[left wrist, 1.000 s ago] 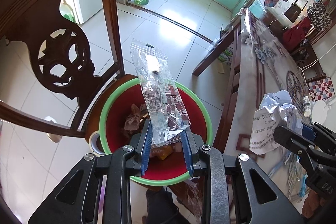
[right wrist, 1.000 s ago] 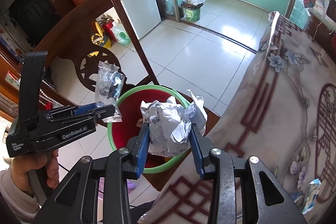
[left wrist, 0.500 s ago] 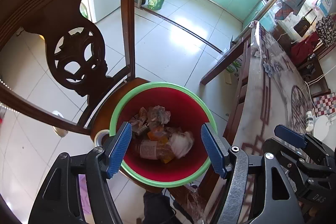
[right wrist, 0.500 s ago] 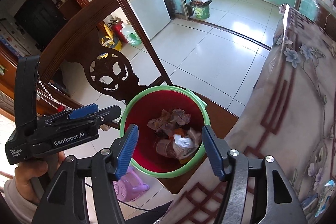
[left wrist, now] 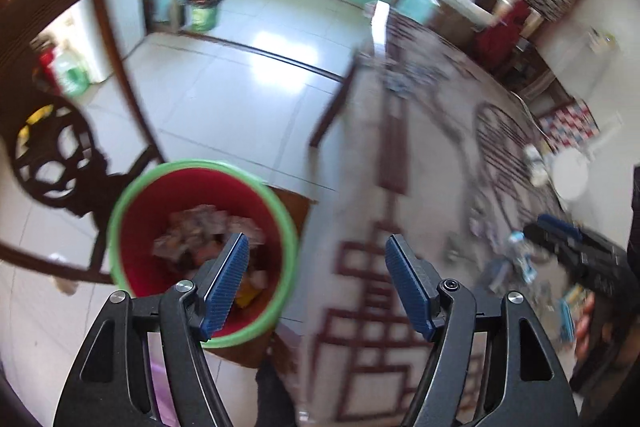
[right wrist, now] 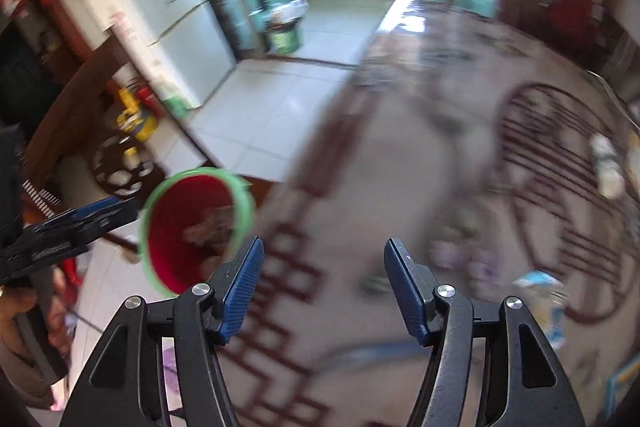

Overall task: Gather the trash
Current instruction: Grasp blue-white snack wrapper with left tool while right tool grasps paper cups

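Both views are motion-blurred. A red bin with a green rim [left wrist: 120,203] stands on a wooden chair seat beside the table and holds crumpled paper and wrappers [left wrist: 200,231]; it also shows in the right wrist view [right wrist: 152,203]. My left gripper [left wrist: 316,279] is open and empty, over the table edge right of the bin. My right gripper [right wrist: 324,283] is open and empty over the patterned tablecloth [right wrist: 400,187]. A blue-and-white wrapper [right wrist: 540,291] and other small litter [left wrist: 516,263] lie on the cloth to the right.
A carved wooden chair back [left wrist: 52,155] rises left of the bin. A white bottle [right wrist: 608,167] and a white round object [left wrist: 568,175] stand on the table at far right. A green bin with a bag [right wrist: 284,31] and a white fridge [right wrist: 160,7] stand beyond the tiled floor.
A second ago the left gripper held a clear wrapper and the right a crumpled paper over the bin; both opened and dropped them in. Both have since swung right toward the table.
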The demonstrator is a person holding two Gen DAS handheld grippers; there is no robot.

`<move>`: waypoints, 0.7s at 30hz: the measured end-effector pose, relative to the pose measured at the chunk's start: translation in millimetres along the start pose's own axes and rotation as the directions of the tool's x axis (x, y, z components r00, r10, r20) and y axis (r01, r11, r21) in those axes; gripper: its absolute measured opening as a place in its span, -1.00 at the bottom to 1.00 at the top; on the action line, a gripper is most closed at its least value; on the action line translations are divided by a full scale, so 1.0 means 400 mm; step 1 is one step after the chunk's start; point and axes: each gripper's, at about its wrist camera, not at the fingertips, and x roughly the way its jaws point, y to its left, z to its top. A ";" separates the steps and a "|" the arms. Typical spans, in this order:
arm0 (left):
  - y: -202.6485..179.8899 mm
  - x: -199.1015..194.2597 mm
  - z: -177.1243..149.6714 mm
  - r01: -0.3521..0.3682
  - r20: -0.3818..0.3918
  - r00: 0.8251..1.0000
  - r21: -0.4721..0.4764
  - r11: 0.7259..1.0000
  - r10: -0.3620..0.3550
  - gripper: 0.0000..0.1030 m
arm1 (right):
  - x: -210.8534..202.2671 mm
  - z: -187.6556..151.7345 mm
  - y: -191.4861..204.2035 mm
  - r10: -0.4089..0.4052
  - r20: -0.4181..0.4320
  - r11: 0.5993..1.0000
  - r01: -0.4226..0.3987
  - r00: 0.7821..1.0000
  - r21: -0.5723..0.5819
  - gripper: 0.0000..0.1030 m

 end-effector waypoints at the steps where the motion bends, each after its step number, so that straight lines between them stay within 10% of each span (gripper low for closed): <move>1: -0.037 0.006 -0.004 0.017 -0.007 1.000 0.031 0.999 -0.017 0.40 | -0.022 -0.002 -0.062 -0.032 0.011 0.999 0.031 0.999 0.036 0.20; 10: -0.351 0.076 -0.075 0.102 -0.095 0.991 0.117 0.988 -0.091 0.43 | -0.144 0.021 -0.646 -0.254 0.081 0.938 0.226 0.964 0.261 0.20; 21: -0.638 0.161 -0.144 0.083 -0.169 0.983 0.081 0.993 -0.068 0.43 | 0.101 0.181 -1.061 -0.113 0.078 0.897 0.069 0.991 0.436 0.20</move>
